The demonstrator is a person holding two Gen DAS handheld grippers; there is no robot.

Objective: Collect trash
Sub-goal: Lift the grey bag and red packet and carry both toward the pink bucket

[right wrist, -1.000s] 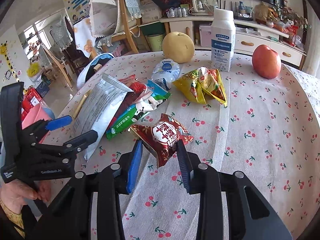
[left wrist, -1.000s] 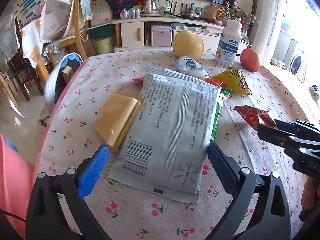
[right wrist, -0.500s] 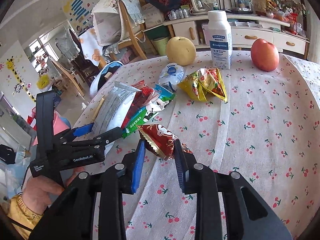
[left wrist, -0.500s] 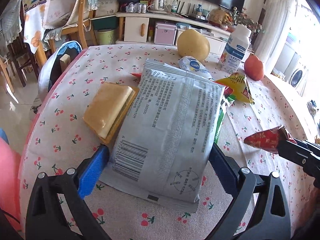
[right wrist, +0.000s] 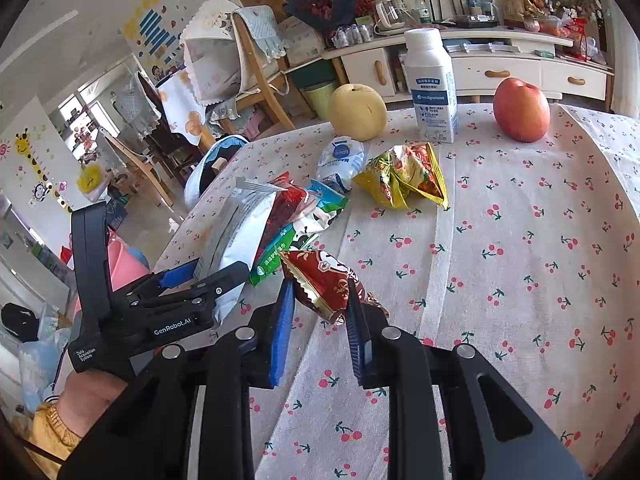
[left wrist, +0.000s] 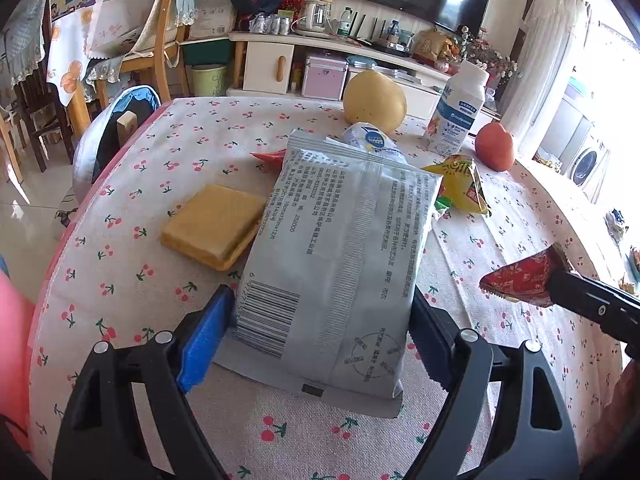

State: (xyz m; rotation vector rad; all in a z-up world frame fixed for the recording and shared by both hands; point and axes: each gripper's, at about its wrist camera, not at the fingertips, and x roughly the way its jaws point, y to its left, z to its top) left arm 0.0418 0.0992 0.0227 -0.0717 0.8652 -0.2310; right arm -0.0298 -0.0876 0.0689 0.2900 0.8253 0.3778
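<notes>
Your bench under its cherry-print cloth carries the whole job, and the litter lies heaped from its centre out toward ten o'clock in the right wrist view; the biggest piece, the grey foil bag, lies flat over that heap with its barcode end between the fingers of your left claw; those jaws have just been closing and now touch both edges of the bag, so I read it as gripped, though only lightly as yet; beside the bag at nine o'clock sits a yellow sponge, touching its edge; the milk bottle, pear and apple stand in a row at twelve o'clock, well apart from your work and probably no trash; the yellow snack packet lies just short of them, untouched; smallest in hand, the red wrapper is pinched in your right claw, whose jaws have just been closing, and it hangs clear of the cloth; so the step is the pick-up of two pieces at once; next, firm the left grip before lifting, since the broad bag may slip or drag the wrappers beneath it, then carry both to the bin, which I cannot place from here.
</notes>
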